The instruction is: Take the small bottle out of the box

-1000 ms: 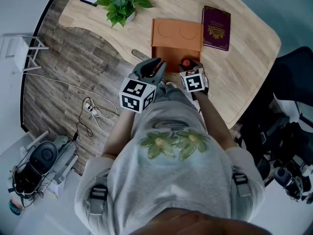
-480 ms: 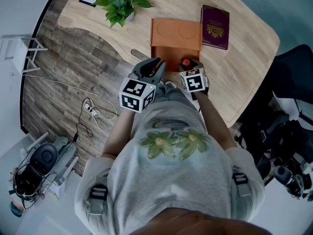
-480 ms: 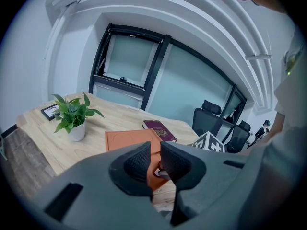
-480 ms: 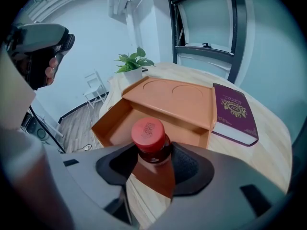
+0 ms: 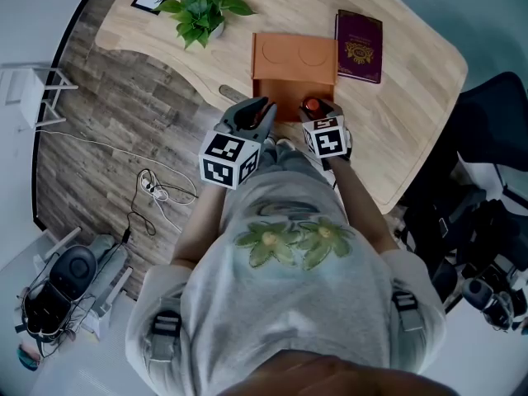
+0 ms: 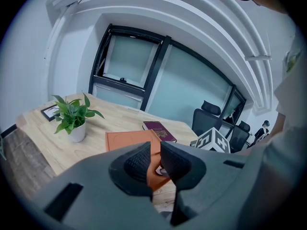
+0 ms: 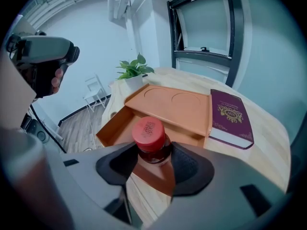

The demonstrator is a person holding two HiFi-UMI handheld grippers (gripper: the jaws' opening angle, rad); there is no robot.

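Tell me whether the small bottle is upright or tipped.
Upright: the small bottle stands with its red cap on top, gripped just below the cap between the right tongs.

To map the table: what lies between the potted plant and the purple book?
The orange box lies between the potted plant and the purple book. The head view shows this most clearly.

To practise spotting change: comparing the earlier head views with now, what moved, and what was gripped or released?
Nothing clearly moved; the tabletop only drifts slightly in the view. The right gripper stays shut on the small bottle at the box; the left gripper stays empty.
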